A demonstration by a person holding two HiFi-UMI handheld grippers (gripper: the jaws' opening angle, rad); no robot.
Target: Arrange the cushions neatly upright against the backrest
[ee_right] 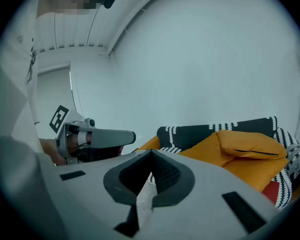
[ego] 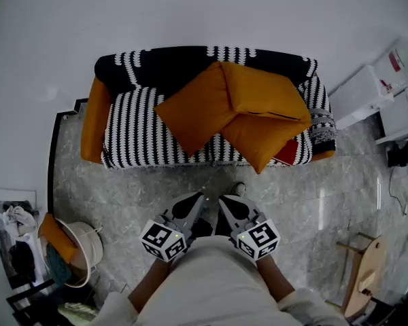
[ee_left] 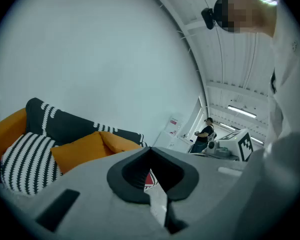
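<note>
Three orange cushions lie jumbled and overlapping on the seat of a black-and-white striped sofa (ego: 132,124): one toward the middle (ego: 194,111), one behind it at the right (ego: 262,90), one at the front right (ego: 268,138). None stands upright against the backrest (ego: 163,63). My left gripper (ego: 198,199) and right gripper (ego: 224,201) are held side by side close to my body, over the floor short of the sofa. Both are shut and hold nothing. The left gripper view shows its shut jaws (ee_left: 151,153) and a cushion (ee_left: 85,146) beyond. The right gripper view shows its shut jaws (ee_right: 151,159) and cushions (ee_right: 250,146).
A grey marble floor (ego: 156,189) separates me from the sofa. A white basket (ego: 81,250) with an orange item stands at the lower left. White cabinets (ego: 374,90) stand right of the sofa, a wooden piece (ego: 364,277) at the lower right. A person (ee_left: 205,134) stands far off.
</note>
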